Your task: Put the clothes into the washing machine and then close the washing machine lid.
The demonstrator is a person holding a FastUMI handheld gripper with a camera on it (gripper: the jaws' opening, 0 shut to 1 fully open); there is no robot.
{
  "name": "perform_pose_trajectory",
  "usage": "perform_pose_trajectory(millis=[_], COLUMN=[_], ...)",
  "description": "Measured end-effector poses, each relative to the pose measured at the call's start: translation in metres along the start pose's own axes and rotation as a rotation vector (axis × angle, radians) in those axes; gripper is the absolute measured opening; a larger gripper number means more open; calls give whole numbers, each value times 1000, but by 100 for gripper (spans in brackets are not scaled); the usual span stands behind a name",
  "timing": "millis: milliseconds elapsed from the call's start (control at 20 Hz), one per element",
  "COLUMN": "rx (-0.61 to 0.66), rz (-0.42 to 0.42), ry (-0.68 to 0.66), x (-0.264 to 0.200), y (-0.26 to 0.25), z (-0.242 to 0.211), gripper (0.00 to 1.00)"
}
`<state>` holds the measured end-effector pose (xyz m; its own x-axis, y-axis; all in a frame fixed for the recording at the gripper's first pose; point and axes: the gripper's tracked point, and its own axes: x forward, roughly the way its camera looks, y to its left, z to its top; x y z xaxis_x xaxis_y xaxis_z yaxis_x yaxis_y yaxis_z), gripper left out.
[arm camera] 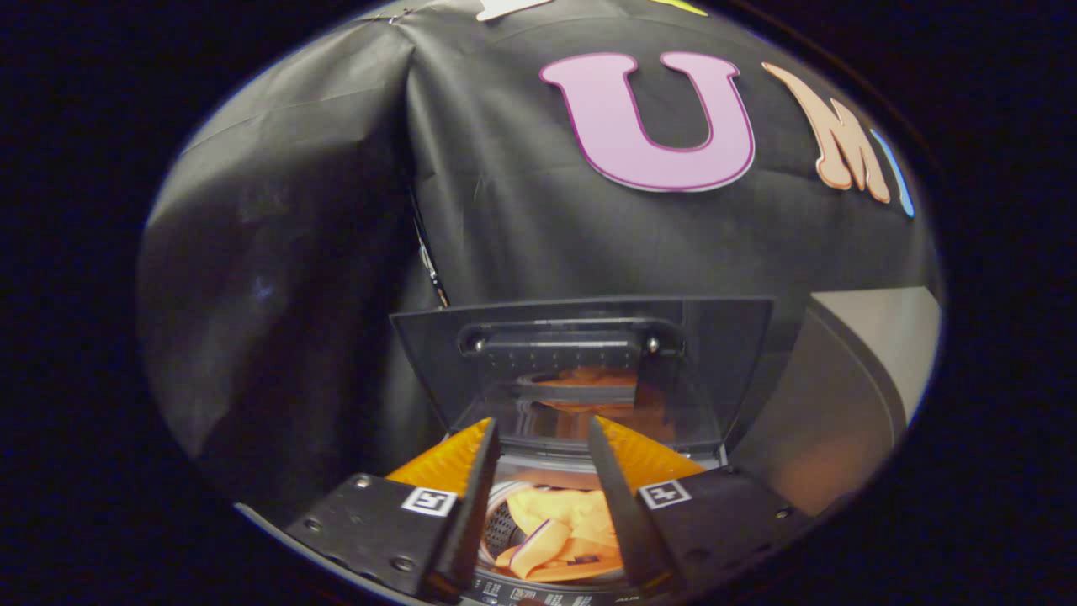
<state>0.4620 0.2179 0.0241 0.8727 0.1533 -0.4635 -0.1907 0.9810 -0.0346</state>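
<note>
A small top-loading washing machine (pixel 538 593) stands just below and ahead of me, its drum open. An orange and yellow garment (pixel 559 534) lies bunched inside the drum, seen through the gap between my fingers. The transparent dark lid (pixel 580 370) stands upright behind the drum, with a handle bar near its top edge and the orange cloth mirrored in its glass. My gripper (pixel 543 433) hovers above the drum opening, open, with nothing between its fingers.
The booth's black cloth wall (pixel 336 210) hangs close behind the machine. A pale curved surface (pixel 875 370) rises to the right of the lid.
</note>
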Motion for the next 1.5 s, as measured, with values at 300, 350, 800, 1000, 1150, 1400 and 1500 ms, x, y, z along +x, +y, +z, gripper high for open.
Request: perform_pose_trajectory(millis=[300,350,800,1000,1150,1400,1500], rx=[-102,-112,-84,-21,-17,-2,-17], rz=[-27,-40,-137,-193,-254,-315,-329], ry=[-125,-159,-229,-210,-145,-44,-38], x=[-2,-3,26,52,77,95,95], y=[9,9,-3,-23,-36,-46,-48], z=[41,52,98,111,104,86,84], gripper=[98,99,98,98,98,98,98])
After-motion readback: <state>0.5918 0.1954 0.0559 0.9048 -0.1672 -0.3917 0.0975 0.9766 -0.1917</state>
